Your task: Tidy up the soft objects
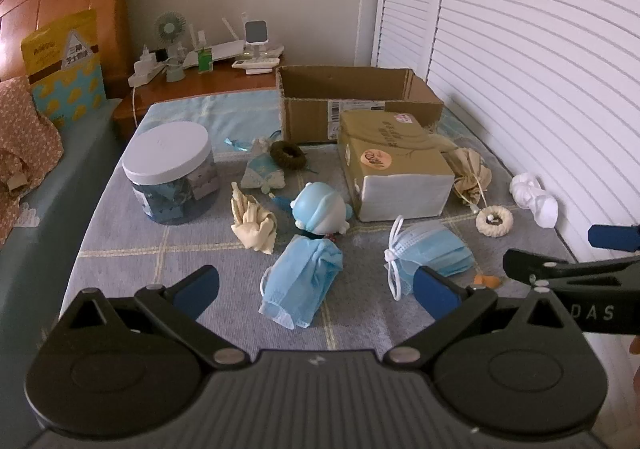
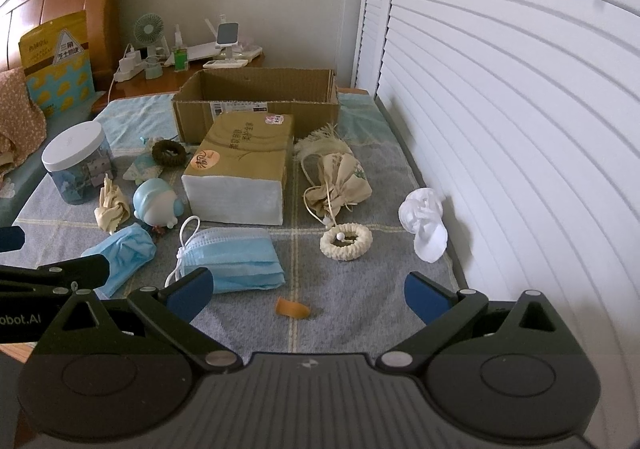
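Two blue face masks lie near the front edge of the bed, which has a grey and blue checked cover. The folded mask stack with white ear loops lies flat, and the crumpled mask lies just to its left. Behind them sit a cream glove, a round blue and white toy, a small patterned pouch and a dark brown scrunchie. A pack of tissues in brown wrap lies in the middle of the bed; it has printed Chinese writing and a round orange sticker. To its right are a tan drawstring bag, a cream scrunchie and a white soft thing near the right edge by the shutter doors. A small orange bit lies near the front edge. An open cardboard box with a white shipping label stands at the far edge. A clear jar with a white lid stands near the left edge. The left claw is wide open over the crumpled mask and holds nothing. The right claw is wide open over the orange bit and holds nothing. The left claw's side reads "obot.AI" in the right wrist view.
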Demonstrator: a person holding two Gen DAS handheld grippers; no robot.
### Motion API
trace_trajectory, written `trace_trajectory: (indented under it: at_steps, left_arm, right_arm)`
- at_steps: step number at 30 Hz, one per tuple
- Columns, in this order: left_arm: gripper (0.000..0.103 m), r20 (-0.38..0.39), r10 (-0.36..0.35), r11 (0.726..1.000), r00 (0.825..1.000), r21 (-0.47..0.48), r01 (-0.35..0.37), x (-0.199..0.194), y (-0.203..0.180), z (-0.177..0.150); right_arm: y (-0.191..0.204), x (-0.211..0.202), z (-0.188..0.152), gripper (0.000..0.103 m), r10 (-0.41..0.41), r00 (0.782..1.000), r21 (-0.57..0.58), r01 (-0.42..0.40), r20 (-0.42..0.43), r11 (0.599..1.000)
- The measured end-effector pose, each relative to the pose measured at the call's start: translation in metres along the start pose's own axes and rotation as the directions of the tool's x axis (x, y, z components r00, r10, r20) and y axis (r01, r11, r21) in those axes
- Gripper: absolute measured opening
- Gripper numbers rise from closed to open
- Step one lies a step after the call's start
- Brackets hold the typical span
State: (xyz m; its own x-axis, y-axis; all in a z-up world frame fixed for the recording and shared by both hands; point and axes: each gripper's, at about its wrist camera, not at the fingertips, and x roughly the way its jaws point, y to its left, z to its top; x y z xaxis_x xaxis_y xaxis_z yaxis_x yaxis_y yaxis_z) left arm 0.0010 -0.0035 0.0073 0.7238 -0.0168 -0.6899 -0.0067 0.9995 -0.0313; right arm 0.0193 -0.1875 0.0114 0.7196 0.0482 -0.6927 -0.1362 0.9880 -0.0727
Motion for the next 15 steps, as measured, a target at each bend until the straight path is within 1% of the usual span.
trace_trajectory:
  at_steps: [8, 13, 15]
  left_arm:
    - [0.102, 0.017, -0.019, 0.999, 1.0, 0.032, 0.019, 0.006, 0.003, 0.0]
    - [0.102, 0.037, -0.067, 0.997, 0.997, 0.052, 0.065, 0.01, 0.011, -0.003]
    - [0.102, 0.037, -0.069, 0.996, 0.997, 0.067, 0.066, 0.013, 0.014, -0.004]
  right_arm:
    - [0.002, 0.003, -0.001, 0.103, 0.002, 1.0, -0.023, -0.002, 0.012, 1.0]
    - [0.002, 0.004, -0.003, 0.103, 0.027, 0.999, -0.059, -0.025, 0.027, 0.998]
    - [0.001, 0.005, -0.005, 0.103, 0.041, 0.999, -0.074, -0.039, 0.033, 0.997]
